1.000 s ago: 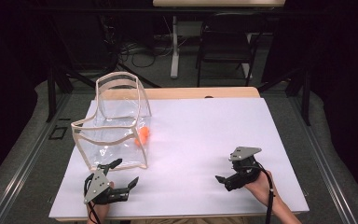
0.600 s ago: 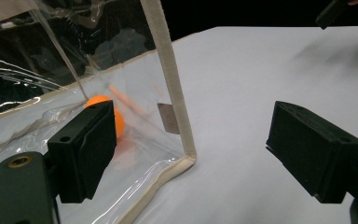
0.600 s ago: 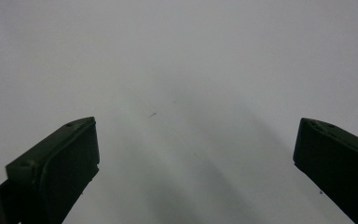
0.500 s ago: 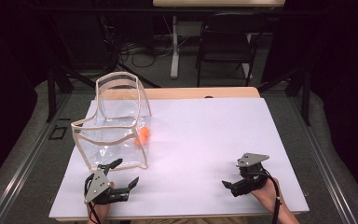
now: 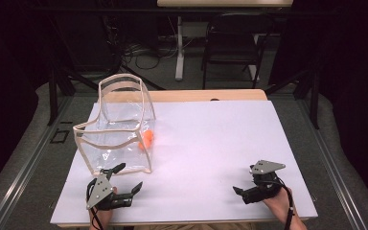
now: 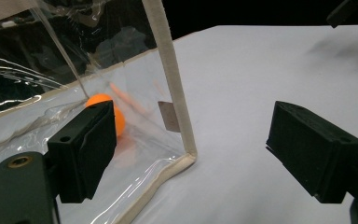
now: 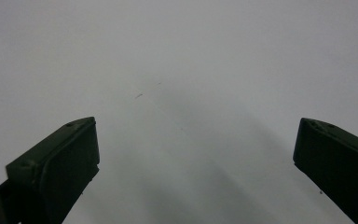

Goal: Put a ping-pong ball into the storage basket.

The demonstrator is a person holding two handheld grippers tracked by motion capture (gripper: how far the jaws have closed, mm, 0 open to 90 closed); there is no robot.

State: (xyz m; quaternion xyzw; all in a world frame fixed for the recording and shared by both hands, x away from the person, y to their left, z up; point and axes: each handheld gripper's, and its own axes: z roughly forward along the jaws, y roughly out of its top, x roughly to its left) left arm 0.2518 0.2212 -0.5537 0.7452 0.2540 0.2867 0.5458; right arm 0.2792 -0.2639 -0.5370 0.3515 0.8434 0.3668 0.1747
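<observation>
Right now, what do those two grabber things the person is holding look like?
Both are black. The left claw and the right claw each have two chunky, blocky jaws with small round holes in them. A grey three-cornered plate sits on top of each, and a thin black cable trails from the right one.

White table top, wooden edge behind, dark chair, floor cables.

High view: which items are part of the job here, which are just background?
In the job:
- clear bag, cream-trimmed, standing open
- orange ball inside it
- left tool, open, just short of the bag's near corner
- right tool, open over the bare white table

Just lying about:
- chair behind the table
- floor cables
</observation>
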